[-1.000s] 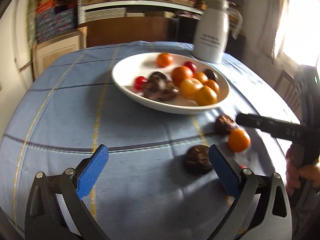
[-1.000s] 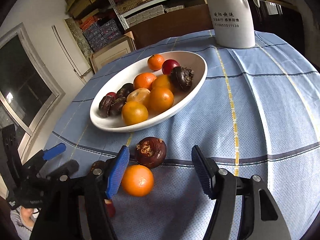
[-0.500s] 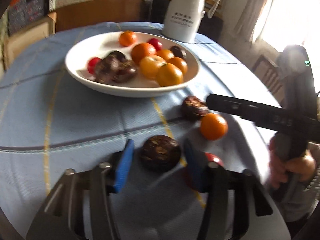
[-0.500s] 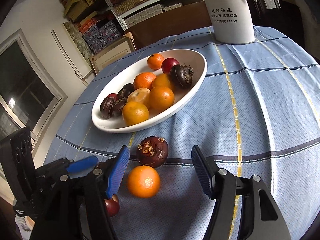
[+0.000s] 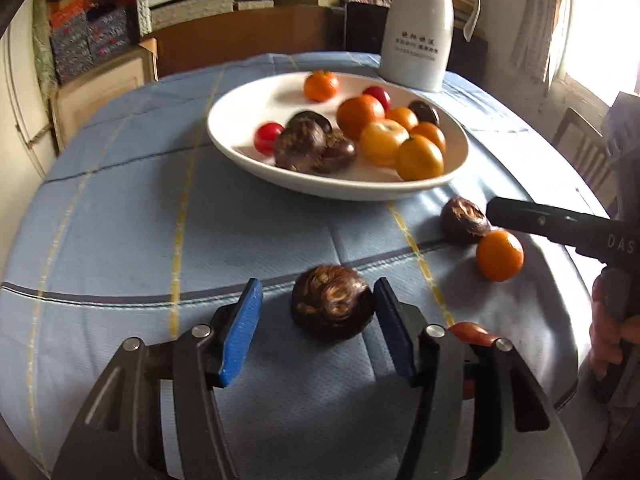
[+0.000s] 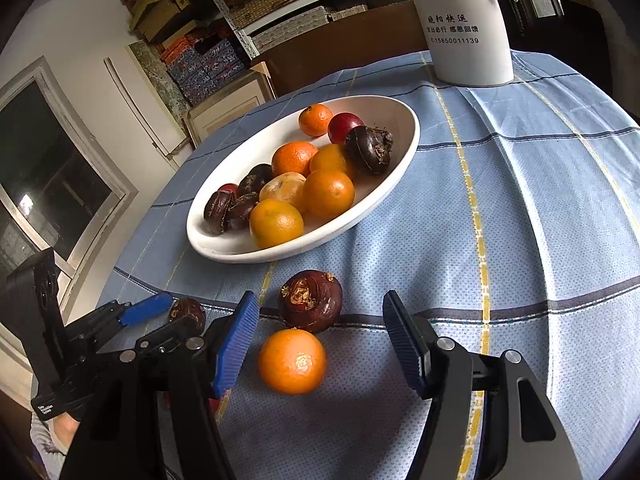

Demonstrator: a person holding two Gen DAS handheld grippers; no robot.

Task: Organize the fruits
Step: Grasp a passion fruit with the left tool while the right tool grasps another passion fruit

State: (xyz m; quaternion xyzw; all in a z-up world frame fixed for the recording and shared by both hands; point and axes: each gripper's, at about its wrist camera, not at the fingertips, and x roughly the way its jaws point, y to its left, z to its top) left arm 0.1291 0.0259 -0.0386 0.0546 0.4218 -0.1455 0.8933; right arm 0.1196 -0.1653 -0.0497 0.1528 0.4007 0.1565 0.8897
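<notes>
A white oval bowl (image 5: pixel 240 148) (image 6: pixel 400 168) on the blue cloth holds several oranges, dark water chestnuts and small red fruits. My left gripper (image 5: pixel 318 322) is open around a dark water chestnut (image 5: pixel 332 302) on the cloth, right pad almost touching it, left pad apart. A small red fruit (image 5: pixel 470 330) lies behind its right finger. My right gripper (image 6: pixel 320 344) is open over a loose orange (image 6: pixel 292 360) (image 5: pixel 500 256) and a second water chestnut (image 6: pixel 312 300) (image 5: pixel 464 220), gripping neither.
A white thermos jug (image 5: pixel 420 40) (image 6: pixel 464 24) stands behind the bowl. The round table's edge falls away close on the right in the left wrist view. Shelves and boxes line the wall. A wooden chair (image 5: pixel 584 148) stands to the right.
My left gripper moved right and forward to straddle the near water chestnut and narrowed, then opened slightly. The right gripper shifted a little, staying open over the orange.
</notes>
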